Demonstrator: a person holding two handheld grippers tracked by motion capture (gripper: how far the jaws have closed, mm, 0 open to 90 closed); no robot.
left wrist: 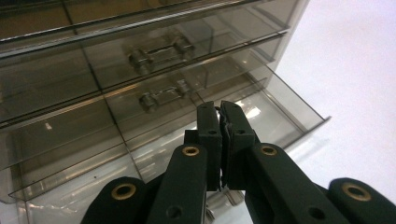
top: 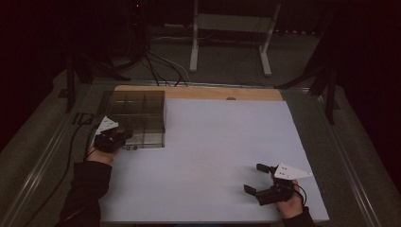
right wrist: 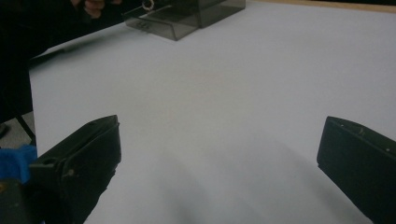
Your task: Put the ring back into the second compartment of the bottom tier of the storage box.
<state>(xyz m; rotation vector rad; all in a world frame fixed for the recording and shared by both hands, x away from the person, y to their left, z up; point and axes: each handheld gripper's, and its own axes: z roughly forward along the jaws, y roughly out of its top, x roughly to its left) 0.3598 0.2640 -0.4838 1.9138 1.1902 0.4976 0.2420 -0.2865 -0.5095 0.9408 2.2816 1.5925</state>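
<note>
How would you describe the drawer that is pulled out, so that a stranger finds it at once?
On the white table, look at the far left corner for the smoked transparent drawer cabinet. The open drawer is its lowest one, sticking out in front of the shut left claw. The two drawers above, each with a clear handle, are pushed in.

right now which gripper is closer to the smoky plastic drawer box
Left. The left gripper sits right at the front of the drawer box, jaws shut. The right gripper is far across the white table.
</note>
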